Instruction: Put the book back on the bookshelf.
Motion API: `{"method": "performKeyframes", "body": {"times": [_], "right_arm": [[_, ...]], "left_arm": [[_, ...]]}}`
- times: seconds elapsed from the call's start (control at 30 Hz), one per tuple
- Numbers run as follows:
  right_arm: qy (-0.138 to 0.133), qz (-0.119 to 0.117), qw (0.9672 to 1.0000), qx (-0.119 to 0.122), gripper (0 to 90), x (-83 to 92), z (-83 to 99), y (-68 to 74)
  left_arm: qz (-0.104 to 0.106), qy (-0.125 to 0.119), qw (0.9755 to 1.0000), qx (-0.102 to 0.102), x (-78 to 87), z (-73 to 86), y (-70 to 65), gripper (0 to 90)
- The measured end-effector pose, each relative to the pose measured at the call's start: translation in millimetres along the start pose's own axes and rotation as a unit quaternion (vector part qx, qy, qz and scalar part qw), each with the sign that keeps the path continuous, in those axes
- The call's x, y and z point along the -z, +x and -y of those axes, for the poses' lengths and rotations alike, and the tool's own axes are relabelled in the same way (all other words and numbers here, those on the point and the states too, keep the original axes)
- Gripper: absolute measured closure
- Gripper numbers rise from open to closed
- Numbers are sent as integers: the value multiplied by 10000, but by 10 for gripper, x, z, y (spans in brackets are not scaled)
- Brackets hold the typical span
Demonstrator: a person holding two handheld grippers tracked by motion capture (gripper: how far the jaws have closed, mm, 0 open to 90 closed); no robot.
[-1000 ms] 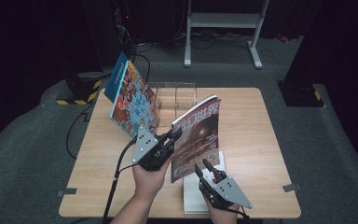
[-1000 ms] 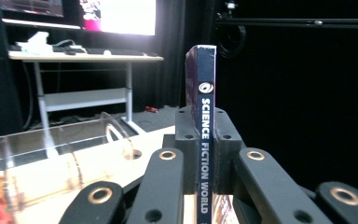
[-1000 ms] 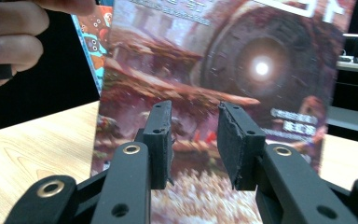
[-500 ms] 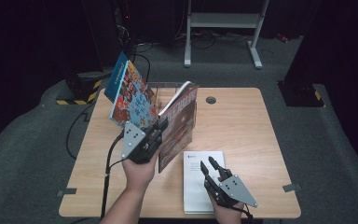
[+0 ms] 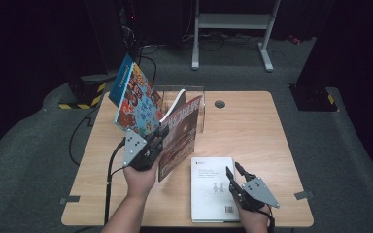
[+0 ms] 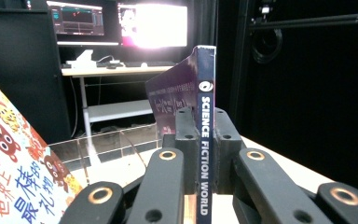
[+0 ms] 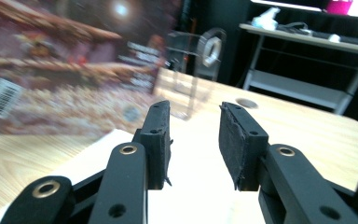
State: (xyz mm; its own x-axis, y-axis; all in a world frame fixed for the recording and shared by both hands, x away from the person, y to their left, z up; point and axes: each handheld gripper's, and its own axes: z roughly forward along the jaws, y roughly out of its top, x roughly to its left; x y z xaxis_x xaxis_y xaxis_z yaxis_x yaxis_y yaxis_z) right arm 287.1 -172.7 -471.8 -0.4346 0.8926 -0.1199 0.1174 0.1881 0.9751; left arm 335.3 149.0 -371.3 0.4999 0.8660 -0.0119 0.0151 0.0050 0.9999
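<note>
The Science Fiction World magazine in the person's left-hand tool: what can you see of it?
The magazine is a thin, glossy paperback with a dark reddish cover and a purple spine lettered SCIENCE FICTION WORLD in white. The left gripper is shut on its spine and holds it upright, tilted a little, above the wooden table. It sits just before the clear acrylic stand, beside the colourful picture book.

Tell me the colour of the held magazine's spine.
Dark blue-purple with white lettering; the magazine's spine shows best in the left gripper view.
</note>
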Motion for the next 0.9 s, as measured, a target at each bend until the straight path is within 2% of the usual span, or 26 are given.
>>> {"method": "performKeyframes", "body": {"times": [0.1,0.4,0.5,0.63,0.77,0.9], "right_arm": [[24,115,9997,-200,640,64,92,-93],[198,102,9997,-89,640,2,176,-75],[306,134,9994,41,642,-14,202,-72],[411,148,9990,-2,639,-22,234,-110],[509,162,9985,-115,638,-15,254,-145],[532,160,9984,-78,640,-16,269,-126]], "left_arm": [[58,-42,10000,10,21,29,1,840],[311,-47,9995,-6,179,122,22,837],[374,-25,9993,35,233,154,41,836],[453,56,9990,7,300,186,67,835],[519,232,9982,180,339,207,108,835],[468,299,9981,254,376,213,125,835]]}}
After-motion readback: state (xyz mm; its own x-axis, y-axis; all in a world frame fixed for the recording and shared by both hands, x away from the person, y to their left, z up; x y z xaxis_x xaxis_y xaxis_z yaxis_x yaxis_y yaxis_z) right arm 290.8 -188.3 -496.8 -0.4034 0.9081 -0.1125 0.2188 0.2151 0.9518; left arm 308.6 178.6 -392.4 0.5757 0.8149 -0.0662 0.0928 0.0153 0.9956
